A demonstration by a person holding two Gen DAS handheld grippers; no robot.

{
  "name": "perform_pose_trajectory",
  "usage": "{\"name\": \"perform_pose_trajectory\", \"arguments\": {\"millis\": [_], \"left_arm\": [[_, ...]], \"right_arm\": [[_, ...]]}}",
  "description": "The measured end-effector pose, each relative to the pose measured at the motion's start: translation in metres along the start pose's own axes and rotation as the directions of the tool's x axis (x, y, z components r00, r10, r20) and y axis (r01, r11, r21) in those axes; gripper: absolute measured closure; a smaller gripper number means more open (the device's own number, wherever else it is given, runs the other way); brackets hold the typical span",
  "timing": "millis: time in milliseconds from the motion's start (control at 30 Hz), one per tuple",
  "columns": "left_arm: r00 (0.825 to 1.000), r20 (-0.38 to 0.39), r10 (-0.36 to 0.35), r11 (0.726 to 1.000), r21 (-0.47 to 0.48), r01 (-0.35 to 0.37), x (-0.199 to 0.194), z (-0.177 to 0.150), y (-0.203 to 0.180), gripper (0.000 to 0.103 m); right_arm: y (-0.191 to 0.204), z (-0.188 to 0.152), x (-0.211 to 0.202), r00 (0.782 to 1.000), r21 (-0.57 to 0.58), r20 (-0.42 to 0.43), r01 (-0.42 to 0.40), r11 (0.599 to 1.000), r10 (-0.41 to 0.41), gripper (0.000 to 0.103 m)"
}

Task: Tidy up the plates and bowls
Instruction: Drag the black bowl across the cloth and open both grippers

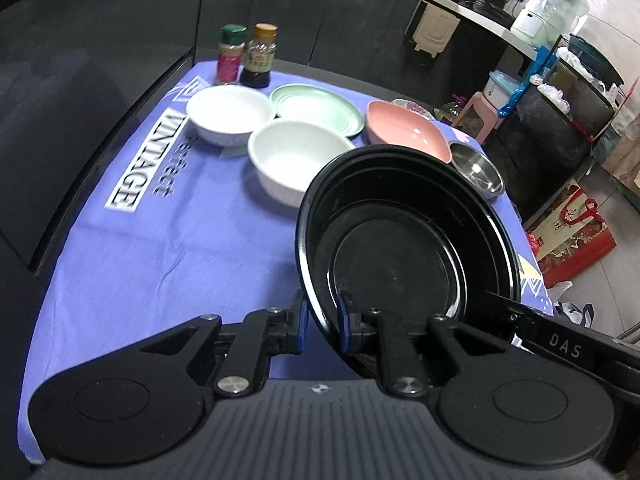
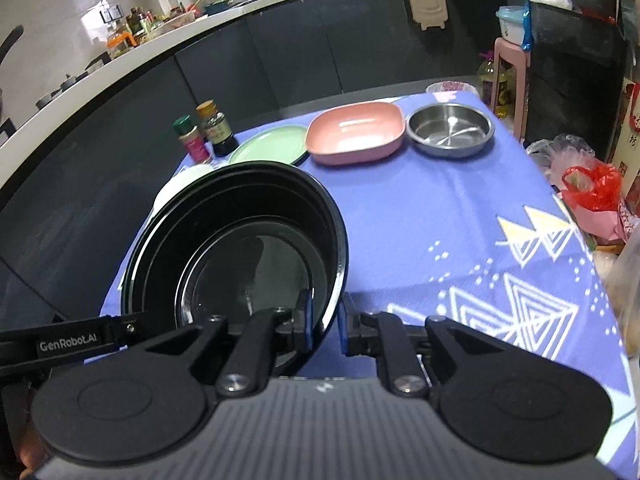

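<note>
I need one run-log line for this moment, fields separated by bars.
left hand-held gripper: shut on black bowl rim | right hand-held gripper: shut on opposite rim | bowl: lifted above purple cloth | white bowls: on cloth

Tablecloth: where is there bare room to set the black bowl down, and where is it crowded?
Free: the purple tablecloth between the VINTAGE print and the near edge, and the patterned stretch in front of the pink dish and steel bowl. Crowded: the far end, where two white bowls, the green plate and two bottles cluster.
</note>
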State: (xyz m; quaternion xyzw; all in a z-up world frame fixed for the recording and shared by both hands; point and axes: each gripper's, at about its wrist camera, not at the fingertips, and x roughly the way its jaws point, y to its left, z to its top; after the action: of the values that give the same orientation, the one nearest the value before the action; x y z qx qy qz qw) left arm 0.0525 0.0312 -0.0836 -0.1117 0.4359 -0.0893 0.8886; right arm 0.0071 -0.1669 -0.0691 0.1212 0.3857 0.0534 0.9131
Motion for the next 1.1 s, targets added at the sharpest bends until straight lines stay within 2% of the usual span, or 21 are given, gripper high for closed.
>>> {"name": "perform_pose_trajectory", "arguments": {"millis": [200, 633, 1100], "left_arm": [[1.000, 0.013, 0.013, 1.000, 0.003, -0.013, -0.009, -0.010, 0.007, 0.089], [1.000, -0.017, 0.024, 1.000, 0.000, -0.024, -0.008, -0.028, 0.021, 0.089], [0.998, -0.040, 0.043, 0.999, -0.008, -0.043, -0.002, -0.031, 0.029, 0.089]], "right_arm": [[0.016, -0.015, -0.010, 1.000, -0.030, 0.007, 0.004, 1.000, -0.004, 0.087], [0.027, -0.034, -0.008, 0.999, -0.032, -0.027, 0.022, 0.999, -0.023, 0.087], [0.029, -0.041, 0.011, 0.996, -0.016, -0.085, 0.016, 1.000, -0.018, 0.086]]}}
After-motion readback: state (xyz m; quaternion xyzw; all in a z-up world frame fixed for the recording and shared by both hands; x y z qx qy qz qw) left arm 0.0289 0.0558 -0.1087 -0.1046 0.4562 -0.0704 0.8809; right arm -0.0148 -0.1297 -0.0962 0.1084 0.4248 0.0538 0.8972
